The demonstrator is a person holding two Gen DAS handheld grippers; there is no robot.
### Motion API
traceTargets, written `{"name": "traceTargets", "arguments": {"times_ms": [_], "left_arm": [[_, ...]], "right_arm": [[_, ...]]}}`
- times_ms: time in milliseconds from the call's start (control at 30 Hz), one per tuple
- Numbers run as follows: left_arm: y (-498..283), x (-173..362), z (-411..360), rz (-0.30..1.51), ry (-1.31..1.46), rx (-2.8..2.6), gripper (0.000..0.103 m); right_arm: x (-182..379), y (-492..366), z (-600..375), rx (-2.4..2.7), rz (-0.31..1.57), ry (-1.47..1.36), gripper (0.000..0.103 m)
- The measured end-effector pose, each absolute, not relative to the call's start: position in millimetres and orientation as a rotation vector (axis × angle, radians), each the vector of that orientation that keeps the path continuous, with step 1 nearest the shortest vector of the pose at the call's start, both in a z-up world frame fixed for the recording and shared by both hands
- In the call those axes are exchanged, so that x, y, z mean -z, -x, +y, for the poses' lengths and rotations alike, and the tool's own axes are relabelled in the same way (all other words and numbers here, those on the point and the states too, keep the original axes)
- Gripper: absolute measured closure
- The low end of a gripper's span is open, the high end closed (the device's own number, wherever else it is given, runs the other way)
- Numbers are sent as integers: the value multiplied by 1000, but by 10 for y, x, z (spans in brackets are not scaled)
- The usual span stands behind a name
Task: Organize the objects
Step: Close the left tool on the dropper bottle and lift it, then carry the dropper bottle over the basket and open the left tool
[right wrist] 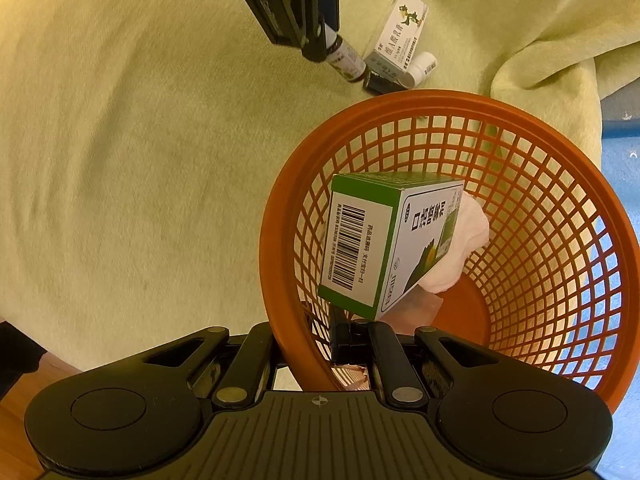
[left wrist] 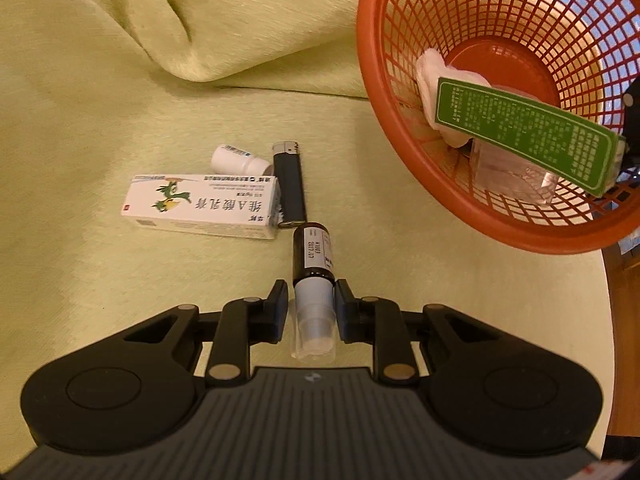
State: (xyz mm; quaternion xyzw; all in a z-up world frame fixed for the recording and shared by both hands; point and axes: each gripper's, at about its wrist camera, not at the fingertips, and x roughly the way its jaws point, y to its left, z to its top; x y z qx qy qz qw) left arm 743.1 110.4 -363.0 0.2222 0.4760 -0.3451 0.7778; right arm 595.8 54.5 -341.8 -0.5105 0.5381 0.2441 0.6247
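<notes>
On yellow-green cloth, brown bottle points away, seemingly gripped.

A matt, pale yellow-green cloth with a fine, slightly fuzzy weave covers the tabletop and bunches into soft folds at the upper middle of the left wrist view. The orange basket at upper right is smooth, glossy moulded plastic with an open lattice wall. Inside it lie a green printed cardboard box, a white fluffy cotton pad and a clear, shiny plastic wrapper. At centre, the brown bottle looks like glossy dark glass with a paper label and a clear plastic cap. The lighter is dark glossy plastic with a bright metal head. The white carton is smooth printed card; the small bottle is white plastic. The left gripper is matt black plastic with metal pins.
</notes>
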Motion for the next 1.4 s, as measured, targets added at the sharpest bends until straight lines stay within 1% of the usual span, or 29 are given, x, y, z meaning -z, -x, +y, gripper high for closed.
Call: {"name": "traceTargets", "arguments": {"times_ms": [200, 467, 700, 833, 1400], "left_arm": [[-7374, 3438, 1173, 1014, -474, 759, 83], [-7376, 3054, 1155, 961, -475, 807, 83], [-7370, 2743, 1028, 911, -471, 865, 83], [-7352, 2602, 903, 889, -474, 903, 86], [-7373, 2384, 403, 844, -428, 1006, 85]], "right_arm": [[3419, -5940, 553, -560, 1233, 1177, 98], [3428, -5931, 555, -558, 1232, 1176, 98], [3427, -5931, 558, -558, 1232, 1175, 98], [3426, -5934, 555, -559, 1233, 1174, 98], [3424, -5970, 542, -559, 1229, 1158, 99]]}}
